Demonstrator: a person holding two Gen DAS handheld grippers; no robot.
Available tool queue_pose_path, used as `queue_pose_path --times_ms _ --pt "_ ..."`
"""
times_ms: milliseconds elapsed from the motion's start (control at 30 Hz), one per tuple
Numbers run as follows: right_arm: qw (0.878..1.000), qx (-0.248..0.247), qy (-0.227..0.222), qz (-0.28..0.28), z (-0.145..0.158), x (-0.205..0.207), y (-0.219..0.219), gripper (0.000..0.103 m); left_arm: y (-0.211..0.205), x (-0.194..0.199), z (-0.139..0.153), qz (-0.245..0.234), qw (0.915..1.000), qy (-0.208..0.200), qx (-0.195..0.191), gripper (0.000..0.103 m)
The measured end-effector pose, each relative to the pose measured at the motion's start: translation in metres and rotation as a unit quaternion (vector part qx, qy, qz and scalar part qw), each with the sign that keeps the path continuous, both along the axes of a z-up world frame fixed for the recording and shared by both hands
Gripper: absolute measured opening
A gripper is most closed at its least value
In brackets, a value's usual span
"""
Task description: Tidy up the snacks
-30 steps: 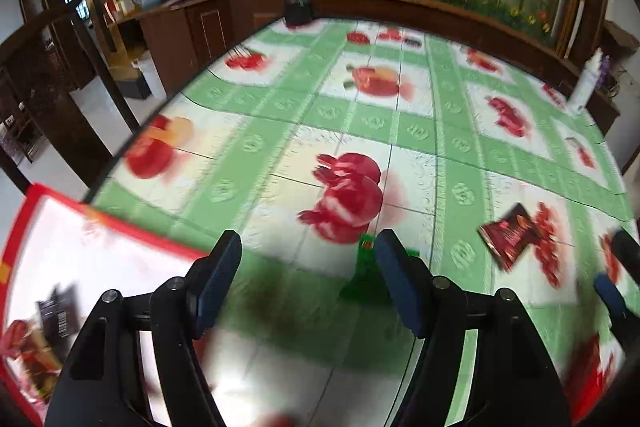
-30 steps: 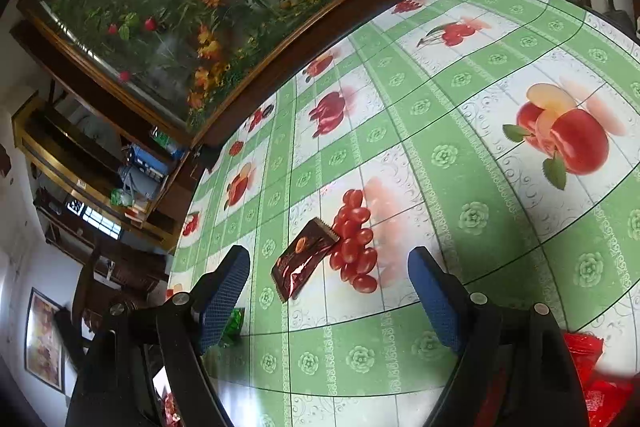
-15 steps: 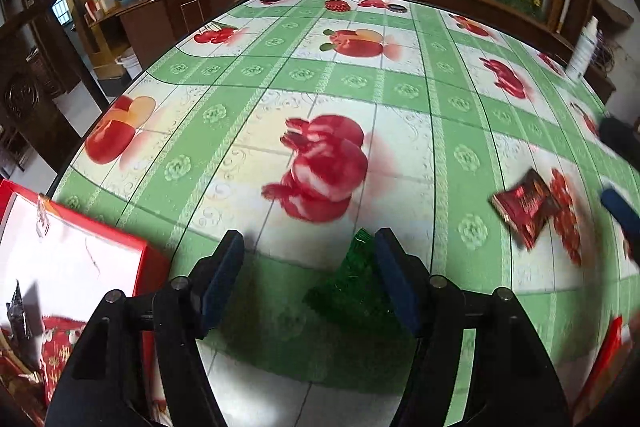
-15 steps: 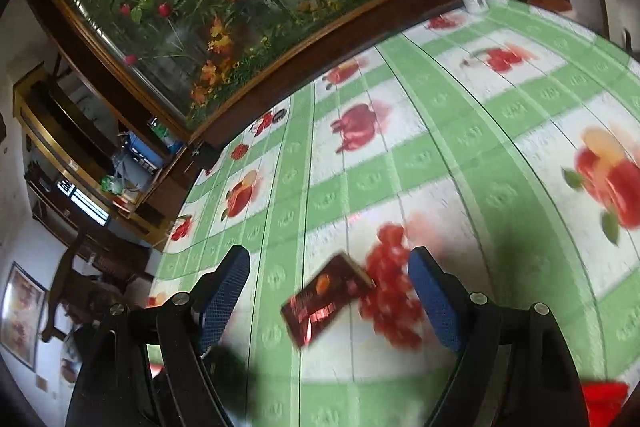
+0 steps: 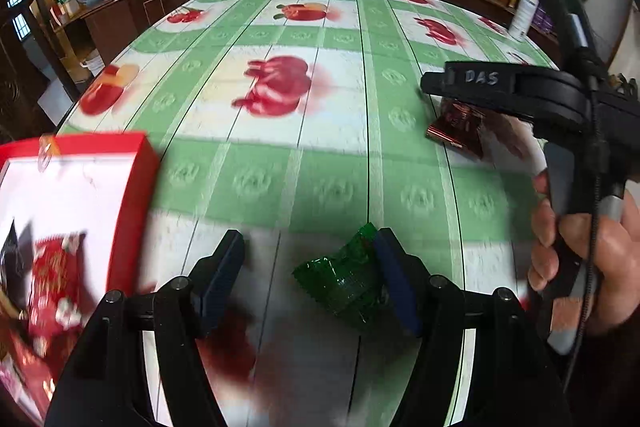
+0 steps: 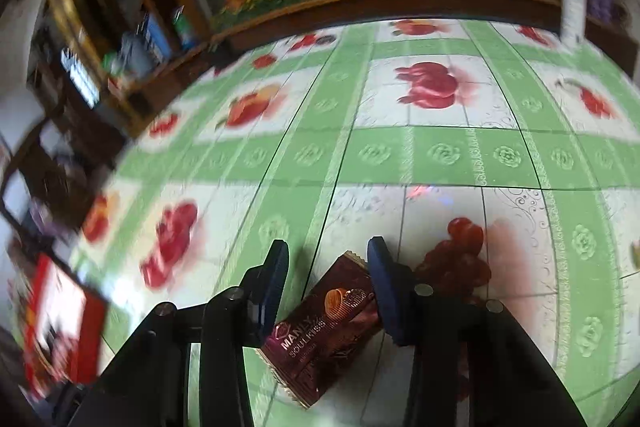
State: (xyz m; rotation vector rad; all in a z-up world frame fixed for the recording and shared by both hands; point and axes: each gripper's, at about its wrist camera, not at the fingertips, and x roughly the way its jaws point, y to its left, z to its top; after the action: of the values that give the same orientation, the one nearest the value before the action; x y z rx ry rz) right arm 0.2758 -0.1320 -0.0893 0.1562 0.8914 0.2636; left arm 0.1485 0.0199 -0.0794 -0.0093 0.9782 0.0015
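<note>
Two packets (image 5: 347, 279) (image 6: 326, 323) — each between open jaws, contact perhaps unclear.

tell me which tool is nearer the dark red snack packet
Right. The right tool straddles the dark red snack packet, one finger on each side. The left tool sits well away from it, at the green packet.

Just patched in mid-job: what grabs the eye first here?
A dark red snack bar lies on the fruit-print tablecloth between the open right gripper. A crumpled green wrapper sits against the open left gripper's right finger; a red box sits left.
</note>
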Motion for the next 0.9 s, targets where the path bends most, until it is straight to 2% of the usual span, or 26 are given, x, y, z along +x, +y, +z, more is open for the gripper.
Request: queue_pose_path --times_ms 133,233,400,533,567,600,633,700,733,800,867,900 --pt "0.997 -0.069 -0.01 0.027 0.0 -0.028 0.022 0.043 0.006 -0.028 0.001 -0.014 0.9999 0.0 0.0 0.067" --pt "0.996 -0.081 -0.009 0.047 0.001 -0.053 0.03 0.043 0.012 -0.047 0.001 -0.025 0.9997 0.001 -0.004 0.067" --pt "0.995 -0.025 0.018 0.093 0.003 -0.105 0.023 0.043 0.014 -0.087 0.0 -0.053 0.9986 -0.005 -0.002 0.067" --pt "0.985 0.085 0.063 0.134 0.004 -0.148 -0.003 0.045 0.02 -0.112 0.005 -0.08 0.9964 -0.002 -0.029 0.067" --pt "0.98 0.131 0.062 0.14 0.006 -0.161 -0.017 0.045 0.023 -0.117 0.007 -0.084 0.9958 -0.004 -0.038 0.067" --pt "0.976 0.158 0.051 0.142 0.01 -0.171 -0.026 0.05 0.026 -0.123 0.011 -0.089 0.995 -0.011 -0.045 0.067" --pt "0.974 0.177 0.034 0.139 0.014 -0.182 -0.038 0.062 0.027 -0.129 0.014 -0.093 0.9946 -0.021 -0.042 0.067" --pt "0.982 0.151 0.016 0.113 0.019 -0.2 -0.052 0.076 0.028 -0.142 0.019 -0.102 0.9935 -0.048 -0.013 0.067" --pt "0.987 0.126 0.02 0.098 0.019 -0.208 -0.056 0.076 0.029 -0.146 0.02 -0.105 0.9927 -0.059 -0.001 0.067" --pt "0.99 0.111 0.031 0.084 0.019 -0.219 -0.058 0.076 0.03 -0.153 0.022 -0.106 0.9915 -0.075 0.015 0.067" --pt "0.991 0.105 0.027 0.077 0.021 -0.233 -0.054 0.076 0.03 -0.155 0.02 -0.109 0.9914 -0.071 0.012 0.067" --pt "0.993 0.085 0.022 0.084 0.022 -0.242 -0.046 0.076 0.029 -0.154 0.019 -0.113 0.9913 -0.066 0.01 0.067"
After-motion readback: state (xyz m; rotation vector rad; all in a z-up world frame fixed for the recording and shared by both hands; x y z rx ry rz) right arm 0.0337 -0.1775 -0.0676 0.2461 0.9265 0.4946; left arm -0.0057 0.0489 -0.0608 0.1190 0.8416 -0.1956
